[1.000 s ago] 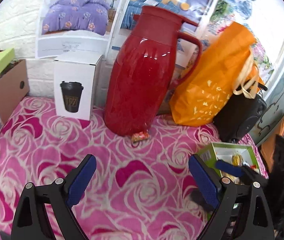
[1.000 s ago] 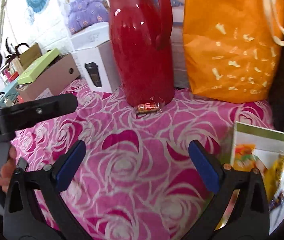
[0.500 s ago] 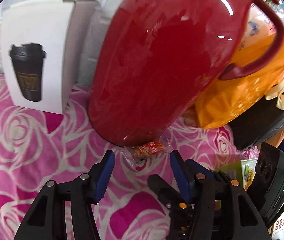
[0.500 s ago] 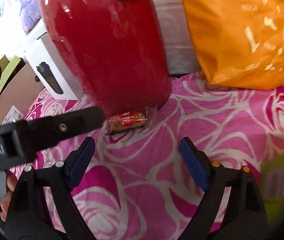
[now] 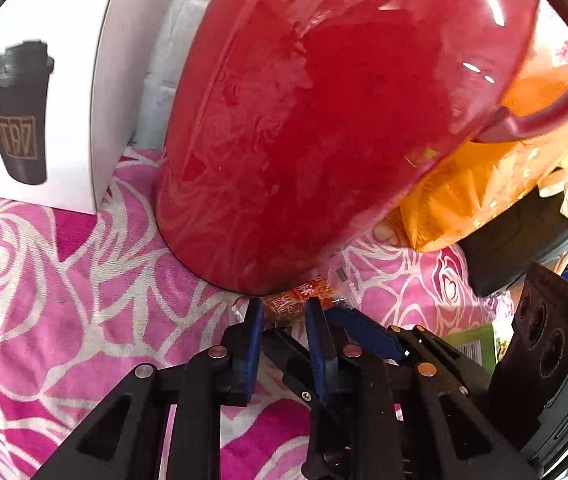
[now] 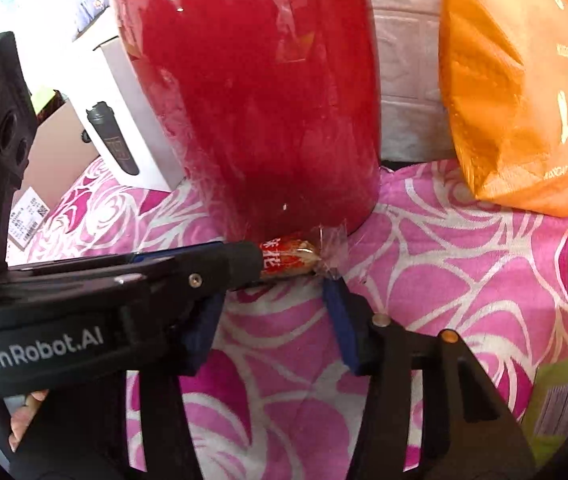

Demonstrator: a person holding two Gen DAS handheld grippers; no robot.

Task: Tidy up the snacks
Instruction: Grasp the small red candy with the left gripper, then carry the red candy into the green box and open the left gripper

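Left tongs [image 5: 282, 314]: nearly closed on the small red-wrapped snack [image 6: 289, 256] touching the glossy red jug [image 5: 323, 120].
Right tongs [image 6: 272, 320]: partly open, empty.
Progress: snack gripped, not yet stowed.

Ahead of my grippers a pink rose-patterned cloth [image 6: 463, 264] covers the surface; beyond it stands a pale brick-textured wall [image 6: 407, 80], brightly lit from the left

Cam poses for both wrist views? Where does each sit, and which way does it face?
Left wrist: on the left tongs, low over the pink cloth, facing the red jug; tongs pinch the snack packet.
Right wrist: on the right tongs, facing the same jug base; left tongs cross in from its left, fingertips below.
Shared: jug, snack packet, white cup box, orange bag.
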